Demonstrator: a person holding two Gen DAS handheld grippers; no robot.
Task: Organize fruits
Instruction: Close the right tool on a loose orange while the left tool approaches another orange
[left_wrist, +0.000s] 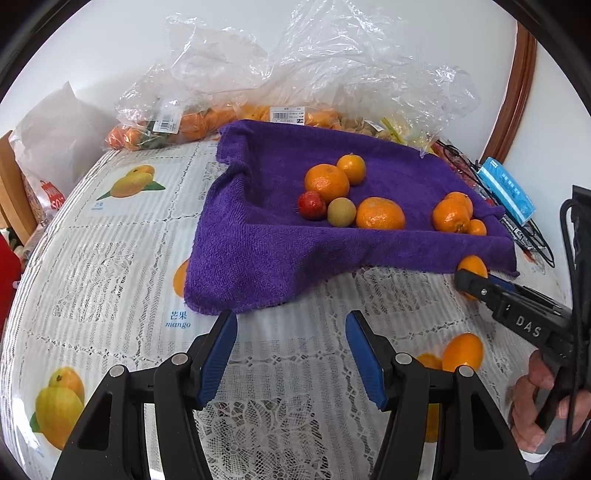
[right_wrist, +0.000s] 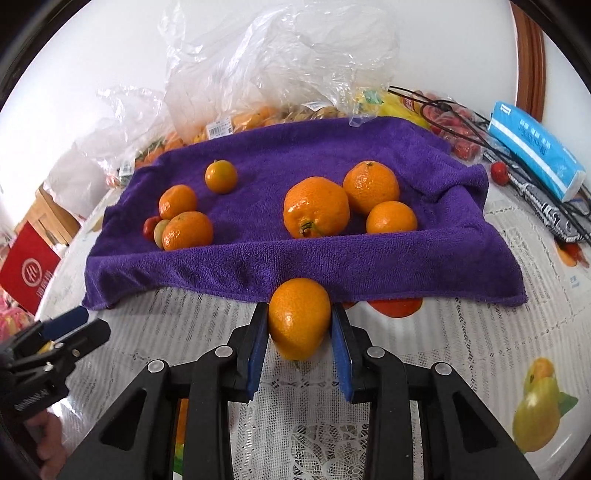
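Note:
A purple towel lies on the lace tablecloth with several oranges on it, the biggest one near its front fold. To the left, a small red fruit and a greenish round fruit sit beside two oranges. My right gripper is shut on an orange at the towel's front edge, blue pads pressed on both its sides. From the left wrist view, that gripper and its orange are at the towel's right corner. My left gripper is open over bare tablecloth just short of the towel, holding nothing.
Clear plastic bags of oranges and other fruit stand behind the towel. A blue tissue pack, black cables and glasses lie at the right. A red box sits off the left edge. The tablecloth bears printed fruit pictures.

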